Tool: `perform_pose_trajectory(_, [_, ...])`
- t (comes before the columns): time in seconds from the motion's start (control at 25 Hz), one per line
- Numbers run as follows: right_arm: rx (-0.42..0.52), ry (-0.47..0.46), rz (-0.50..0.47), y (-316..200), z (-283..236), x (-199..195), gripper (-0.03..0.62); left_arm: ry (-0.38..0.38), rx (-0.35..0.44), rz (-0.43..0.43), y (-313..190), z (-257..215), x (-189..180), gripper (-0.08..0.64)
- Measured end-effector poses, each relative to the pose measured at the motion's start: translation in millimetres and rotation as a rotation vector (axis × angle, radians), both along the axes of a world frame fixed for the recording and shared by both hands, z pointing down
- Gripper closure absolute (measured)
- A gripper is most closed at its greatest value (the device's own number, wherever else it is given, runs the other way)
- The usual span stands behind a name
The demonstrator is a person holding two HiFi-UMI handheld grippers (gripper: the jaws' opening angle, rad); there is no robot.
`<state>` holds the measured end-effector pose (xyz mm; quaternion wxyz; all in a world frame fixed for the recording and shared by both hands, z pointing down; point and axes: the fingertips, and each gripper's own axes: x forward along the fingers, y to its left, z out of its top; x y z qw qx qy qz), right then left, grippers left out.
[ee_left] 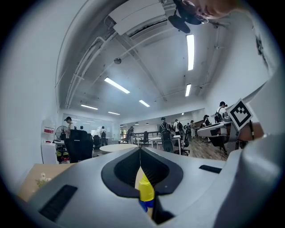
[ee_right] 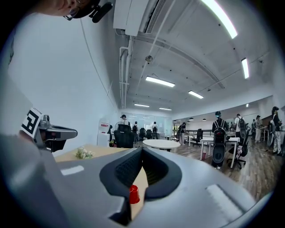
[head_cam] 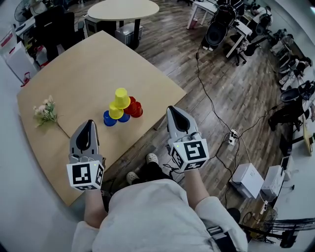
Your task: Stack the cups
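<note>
A pyramid of upturned cups stands on the wooden table [head_cam: 78, 69] near its front edge. Two blue cups [head_cam: 110, 118] and a red cup [head_cam: 136, 109] form the base, yellow cups [head_cam: 116, 110] sit above them, and one yellow cup [head_cam: 121, 97] tops it. My left gripper [head_cam: 86, 126] hovers over the table's near edge, jaws shut and empty, short of the cups. My right gripper [head_cam: 172, 112] is off the table's right edge, also shut and empty. A yellow cup over a blue one [ee_left: 145, 196] shows through the left gripper's jaw window, the red cup [ee_right: 134, 195] through the right's.
A sprig of small flowers [head_cam: 47, 112] lies on the table's left side. A round table [head_cam: 123, 9] and black office chairs [head_cam: 216, 29] stand beyond. Cables [head_cam: 209, 98] and a power strip [head_cam: 232, 137] lie on the wood floor to the right, near white boxes [head_cam: 248, 179].
</note>
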<state>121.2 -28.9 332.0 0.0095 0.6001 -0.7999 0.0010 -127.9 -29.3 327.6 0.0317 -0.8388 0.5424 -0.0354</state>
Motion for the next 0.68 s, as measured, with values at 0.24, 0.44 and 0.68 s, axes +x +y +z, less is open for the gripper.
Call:
perform_pose_trajectory(0.24, [0.01,-0.002,-0.003,1,-2,-5,0.58,0.012,0.01,-0.009,2,1,-6,0.551])
perform_pose_trajectory(0.44, [0.012,-0.002,-0.011,1,-1,-11,0.58,0.024,0.017,-0.026,2,0,-13,0.551])
perform_pose_trajectory(0.68, [0.015,-0.012,-0.005,3,-4,-12,0.58,0.025,0.019,-0.028,3,-4,-14,0.551])
